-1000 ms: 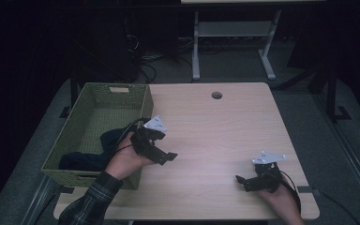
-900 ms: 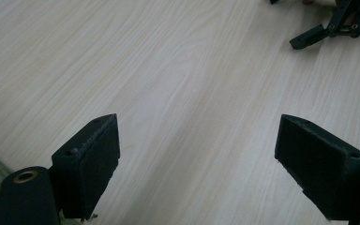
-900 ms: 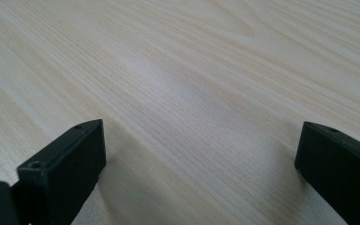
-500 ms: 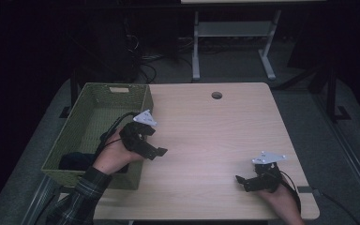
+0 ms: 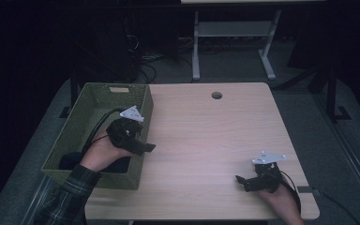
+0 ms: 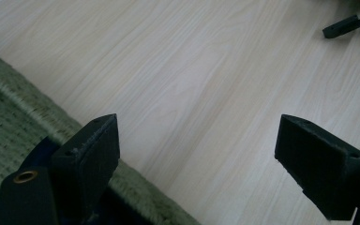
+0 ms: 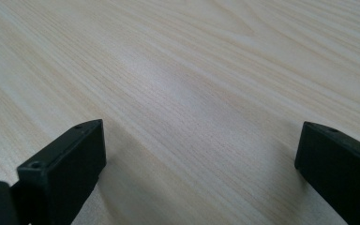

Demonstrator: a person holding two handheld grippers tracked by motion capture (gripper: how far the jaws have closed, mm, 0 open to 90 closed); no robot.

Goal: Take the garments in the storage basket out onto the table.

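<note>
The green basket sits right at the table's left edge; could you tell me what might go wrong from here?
1. The green basket overhangs the table edge; a push could tip it off.
2. The open left gripper hovers over its right rim, and its cable may snag there.
3. The dark cloth inside is hard to see.

My left gripper (image 5: 143, 146) was up in the air with its jaws spread wide and nothing between them, my left hand (image 5: 104, 151) wrapped around the back, plaid sleeve (image 5: 68, 197) trailing behind. My right gripper (image 5: 244, 181) sat low, jaws just as wide and empty, right hand (image 5: 277, 197) gripping it from behind.
</note>
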